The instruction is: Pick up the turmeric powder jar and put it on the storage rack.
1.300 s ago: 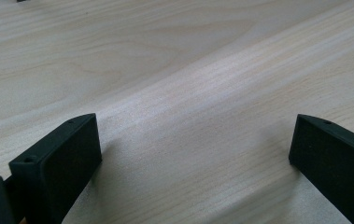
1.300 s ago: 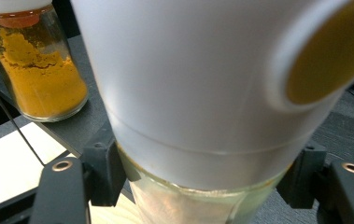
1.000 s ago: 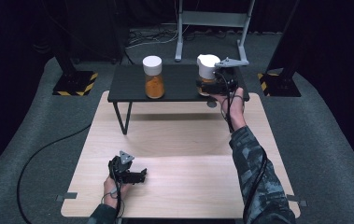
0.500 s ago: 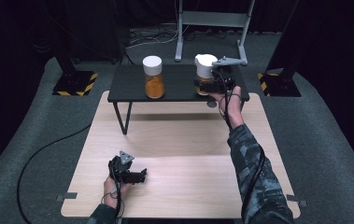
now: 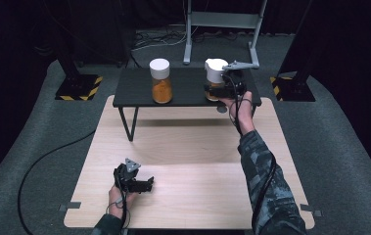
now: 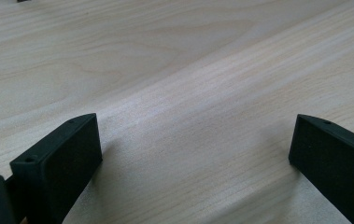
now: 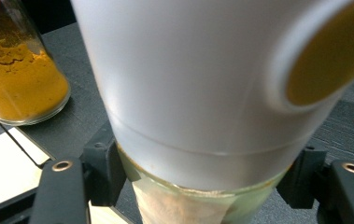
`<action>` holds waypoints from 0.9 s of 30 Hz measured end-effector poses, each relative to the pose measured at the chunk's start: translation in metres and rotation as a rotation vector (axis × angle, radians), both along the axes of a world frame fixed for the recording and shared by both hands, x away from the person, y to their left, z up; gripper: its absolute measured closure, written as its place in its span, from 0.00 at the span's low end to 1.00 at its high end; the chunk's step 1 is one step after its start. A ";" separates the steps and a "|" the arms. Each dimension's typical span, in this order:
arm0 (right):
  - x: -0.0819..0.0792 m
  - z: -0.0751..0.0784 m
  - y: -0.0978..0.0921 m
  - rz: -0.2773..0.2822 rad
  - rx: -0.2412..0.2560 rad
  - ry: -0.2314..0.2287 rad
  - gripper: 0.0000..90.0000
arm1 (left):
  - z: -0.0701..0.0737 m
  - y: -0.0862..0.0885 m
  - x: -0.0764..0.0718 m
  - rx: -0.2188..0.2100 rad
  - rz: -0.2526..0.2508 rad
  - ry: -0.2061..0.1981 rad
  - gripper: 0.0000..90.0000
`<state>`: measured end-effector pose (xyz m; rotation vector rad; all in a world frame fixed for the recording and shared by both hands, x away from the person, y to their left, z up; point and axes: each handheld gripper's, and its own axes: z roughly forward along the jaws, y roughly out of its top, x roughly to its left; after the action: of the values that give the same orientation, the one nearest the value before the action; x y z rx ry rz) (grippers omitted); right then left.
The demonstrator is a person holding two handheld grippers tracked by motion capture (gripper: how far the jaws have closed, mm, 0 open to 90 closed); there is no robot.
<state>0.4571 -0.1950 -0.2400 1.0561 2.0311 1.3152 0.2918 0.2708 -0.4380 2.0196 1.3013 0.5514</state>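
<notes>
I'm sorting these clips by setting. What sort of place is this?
Probably a staged recording studio or lab, not a kitchen: black curtains close in the space, grey carpet covers the floor, and hazard-striped stand bases flank a wooden table carrying a small black shelf with two spice jars.

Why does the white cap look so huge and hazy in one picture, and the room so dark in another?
In the right gripper view, the jar's white cap sits very near the lens, so it looms large and soft. In the high view, light falls on the pale wooden table while the surroundings stay nearly black. In the left gripper view, the left tongs cast soft shadows.
</notes>
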 end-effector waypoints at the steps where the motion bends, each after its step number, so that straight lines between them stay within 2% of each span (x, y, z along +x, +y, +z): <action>1: 0.000 -0.001 -0.001 -0.001 0.006 0.001 0.33 | 0.000 0.000 0.000 0.000 0.000 0.000 0.02; 10: 0.001 -0.002 -0.001 -0.002 0.004 0.007 0.33 | 0.000 0.000 0.000 0.000 0.000 -0.001 0.02; 15: -0.003 -0.006 0.001 -0.001 -0.007 -0.018 0.33 | 0.000 0.000 0.000 0.000 0.000 -0.001 0.02; 27: -0.004 -0.008 0.000 -0.004 -0.004 -0.022 0.31 | 0.000 0.000 0.000 0.000 0.000 -0.001 0.02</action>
<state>0.4534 -0.1948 -0.2476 1.0391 2.0139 1.3141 0.2918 0.2708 -0.4381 2.0196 1.3006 0.5522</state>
